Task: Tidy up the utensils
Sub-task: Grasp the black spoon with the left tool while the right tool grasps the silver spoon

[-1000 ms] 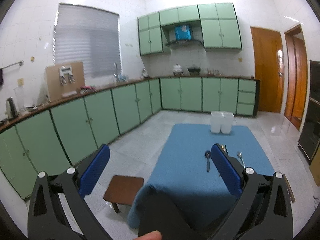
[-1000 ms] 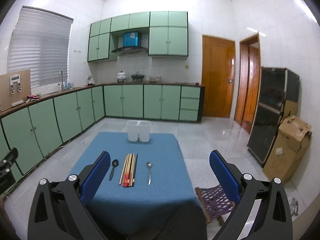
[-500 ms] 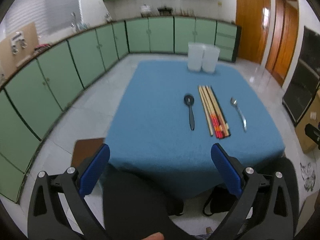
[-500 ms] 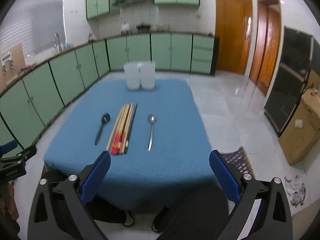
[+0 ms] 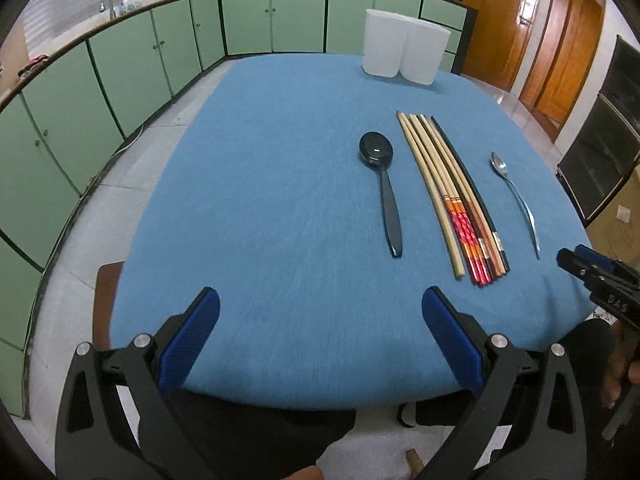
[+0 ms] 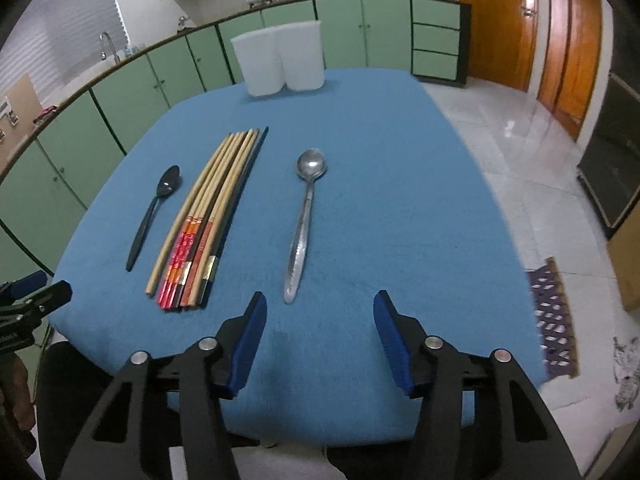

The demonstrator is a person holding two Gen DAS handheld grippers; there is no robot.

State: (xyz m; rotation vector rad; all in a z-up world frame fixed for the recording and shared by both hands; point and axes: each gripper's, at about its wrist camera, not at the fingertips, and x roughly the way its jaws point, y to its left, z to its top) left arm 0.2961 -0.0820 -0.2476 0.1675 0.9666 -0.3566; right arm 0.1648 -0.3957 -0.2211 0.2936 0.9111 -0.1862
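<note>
On the blue-clothed table lie a black spoon, a bundle of several chopsticks and a metal spoon, side by side. The same black spoon, chopsticks and metal spoon show in the right wrist view. Two white holders stand at the far edge. My left gripper hangs open over the near edge, empty. My right gripper hovers just short of the metal spoon's handle end, its jaws closing, nothing between them.
Green cabinets run along the left and far walls. Wooden doors stand at the right. A small brown stool sits left of the table, a patterned mat on the floor to the right. The white holders stand close together.
Both grippers have dropped and tilted down toward the table, so the utensils now fill the views. The right gripper's jaws have narrowed; the left jaws stay wide.
</note>
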